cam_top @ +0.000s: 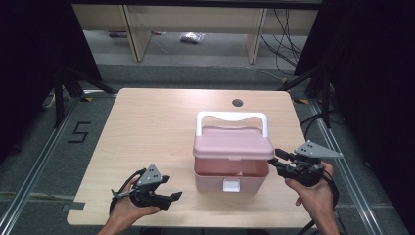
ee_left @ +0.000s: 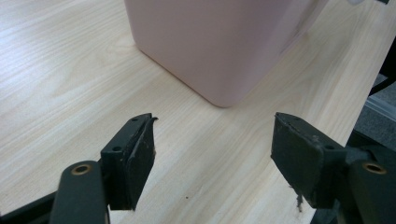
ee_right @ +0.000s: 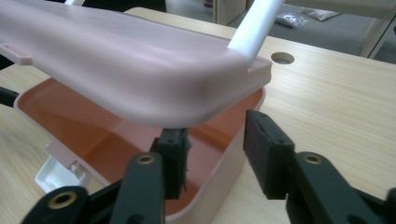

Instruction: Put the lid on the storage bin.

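Two grippers flank a pink box (cam_top: 231,171) at centre frame, its lid (cam_top: 233,145) raised slightly. Lower left, the left gripper (cam_top: 175,196) gapes wide, holding nothing. Right of centre, the right gripper (cam_top: 275,159) stands partly open, straddling the box's wall under the lid.

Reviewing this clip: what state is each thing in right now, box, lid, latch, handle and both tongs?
pink box: standing on the table, partly open
lid: raised at the front, not latched
white latch: undone, hanging on the front wall
white handle: upright
left tongs: open, holding nothing, apart from the box
right tongs: open, at the box's right corner under the lid edge
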Tool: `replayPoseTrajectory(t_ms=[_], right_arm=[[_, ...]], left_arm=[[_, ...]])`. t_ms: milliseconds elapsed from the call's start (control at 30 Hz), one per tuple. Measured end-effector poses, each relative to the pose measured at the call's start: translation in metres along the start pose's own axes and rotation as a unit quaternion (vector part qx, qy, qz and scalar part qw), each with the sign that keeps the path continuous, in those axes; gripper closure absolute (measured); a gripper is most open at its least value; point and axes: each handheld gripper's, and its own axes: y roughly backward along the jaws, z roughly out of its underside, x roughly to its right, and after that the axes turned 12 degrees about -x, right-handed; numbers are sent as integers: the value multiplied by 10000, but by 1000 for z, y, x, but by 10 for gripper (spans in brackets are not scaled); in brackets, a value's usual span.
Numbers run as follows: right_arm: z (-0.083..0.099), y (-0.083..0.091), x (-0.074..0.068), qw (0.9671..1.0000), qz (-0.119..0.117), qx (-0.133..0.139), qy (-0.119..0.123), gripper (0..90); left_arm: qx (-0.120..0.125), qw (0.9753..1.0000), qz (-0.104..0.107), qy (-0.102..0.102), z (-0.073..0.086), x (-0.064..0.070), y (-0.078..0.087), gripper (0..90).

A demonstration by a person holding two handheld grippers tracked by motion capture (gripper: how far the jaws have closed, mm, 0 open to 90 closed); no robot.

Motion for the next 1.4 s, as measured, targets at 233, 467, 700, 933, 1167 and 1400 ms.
replayPoseTrajectory(t_ms=[233, 467, 700, 933, 1167, 1400], right_arm=[[8, 1, 0, 9998, -29, 14, -177, 481], [12, 5, -2, 9996, -141, 121, -210, 443], [18, 8, -9, 9993, -253, 58, -265, 426], [28, 3, -8, 9994, -247, -54, -230, 420], [39, 1, -11, 9990, -293, -32, -340, 421], [46, 5, -11, 9990, -302, -48, -325, 416]], left_arm=[[-38, 9999, -16, 118, 8, 1, -5, 298], [-121, 9999, -74, 59, 11, 0, -4, 298], [-116, 9999, -67, 50, 13, 3, -4, 298], [-130, 9998, -118, 16, 17, 4, -4, 297], [-73, 9999, -118, 43, 18, 8, -3, 298], [-92, 9999, -112, 0, 18, 9, -2, 297]])
